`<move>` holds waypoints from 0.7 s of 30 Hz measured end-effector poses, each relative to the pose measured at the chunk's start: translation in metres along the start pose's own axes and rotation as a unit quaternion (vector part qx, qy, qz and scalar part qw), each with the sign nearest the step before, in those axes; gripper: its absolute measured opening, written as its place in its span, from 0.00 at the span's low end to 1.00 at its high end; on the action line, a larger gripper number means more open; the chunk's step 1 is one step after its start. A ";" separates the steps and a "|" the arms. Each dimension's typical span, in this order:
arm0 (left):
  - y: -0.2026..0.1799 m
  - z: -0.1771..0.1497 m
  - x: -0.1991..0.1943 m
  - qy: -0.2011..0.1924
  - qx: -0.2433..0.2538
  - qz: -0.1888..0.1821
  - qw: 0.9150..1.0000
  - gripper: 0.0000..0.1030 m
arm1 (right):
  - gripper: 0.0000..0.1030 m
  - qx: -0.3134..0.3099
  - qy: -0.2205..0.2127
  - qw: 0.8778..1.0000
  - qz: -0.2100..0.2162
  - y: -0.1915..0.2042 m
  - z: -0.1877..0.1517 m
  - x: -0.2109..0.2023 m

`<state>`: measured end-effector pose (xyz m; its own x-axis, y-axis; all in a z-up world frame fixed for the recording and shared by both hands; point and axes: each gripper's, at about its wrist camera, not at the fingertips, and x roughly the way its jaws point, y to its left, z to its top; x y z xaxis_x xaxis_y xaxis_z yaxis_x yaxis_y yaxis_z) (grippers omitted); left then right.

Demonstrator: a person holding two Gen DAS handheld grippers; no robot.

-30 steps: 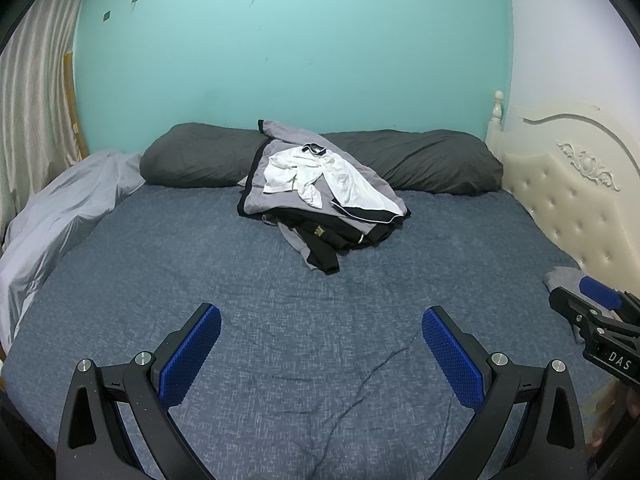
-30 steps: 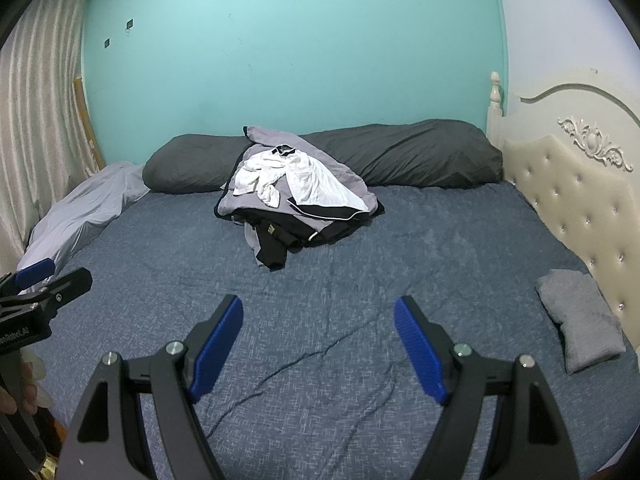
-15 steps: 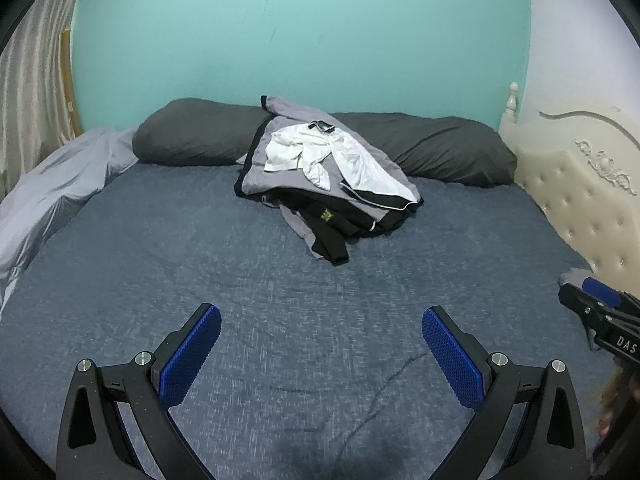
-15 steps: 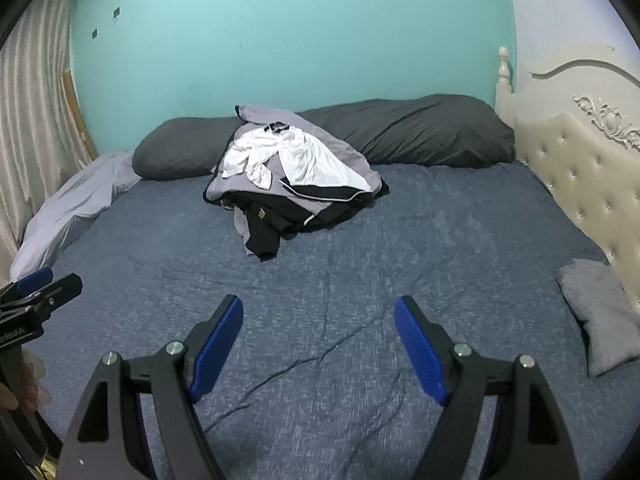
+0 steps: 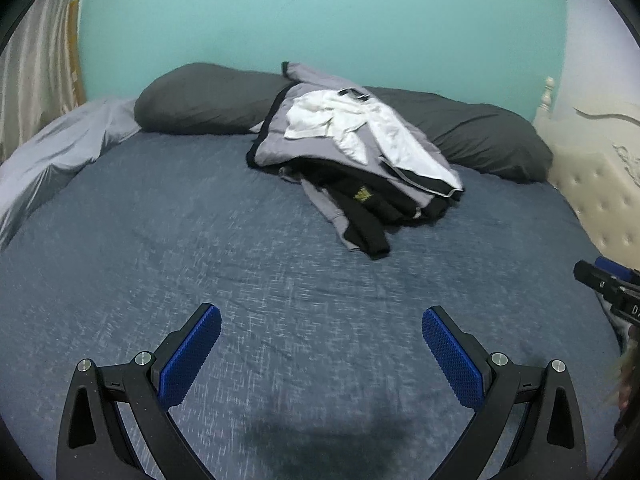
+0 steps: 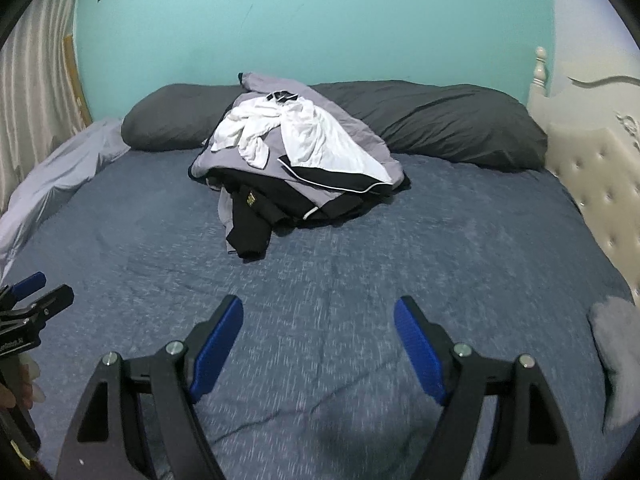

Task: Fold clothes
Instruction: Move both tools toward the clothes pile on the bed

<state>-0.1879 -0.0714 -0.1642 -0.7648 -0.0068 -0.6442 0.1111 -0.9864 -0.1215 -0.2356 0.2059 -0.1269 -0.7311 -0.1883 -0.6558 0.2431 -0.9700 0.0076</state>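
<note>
On a wide bed with a blue-grey sheet, a heap of clothes lies at about 12 o'clock from both cameras, well beyond the fingertips, resting against a long dark pillow. White, grey and black garments are jumbled together. The left hand-held gripper hovers over bare sheet, jaws spread wide, holding nothing. The right hand-held gripper is likewise wide open and empty. A small folded grey cloth sits at 3 o'clock near a cream headboard.
</note>
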 end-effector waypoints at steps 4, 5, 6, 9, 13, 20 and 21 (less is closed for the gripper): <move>0.019 -0.010 0.027 0.003 -0.027 0.006 1.000 1.00 | 0.77 -0.007 0.007 1.000 0.006 0.002 0.012 0.041; 0.025 -0.014 0.033 0.004 -0.036 0.006 0.999 1.00 | 0.77 -0.009 0.007 1.000 0.009 0.002 0.015 0.050; 0.030 -0.018 0.038 0.005 -0.043 0.006 0.999 1.00 | 0.77 -0.010 0.008 1.000 0.011 0.003 0.018 0.059; 0.046 -0.029 0.051 0.012 -0.064 0.011 0.998 1.00 | 0.77 -0.016 0.011 1.000 0.014 0.007 0.025 0.087; 0.065 -0.040 0.065 0.017 -0.084 0.019 0.996 1.00 | 0.77 -0.026 0.016 0.999 0.017 0.012 0.038 0.122; 0.087 -0.041 0.075 0.018 -0.109 0.022 0.994 1.00 | 0.77 -0.034 0.014 0.999 0.006 0.016 0.068 0.172; 0.090 -0.041 0.075 0.017 -0.113 0.025 0.993 1.00 | 0.77 -0.035 0.014 0.999 0.004 0.017 0.072 0.179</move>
<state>-0.2095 -0.1535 -0.2546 -0.7329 -0.0461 -0.6787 0.2911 -0.9230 -0.2517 -0.4084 0.1448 -0.1895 -0.7110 -0.1905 -0.6769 0.2935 -0.9551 -0.0395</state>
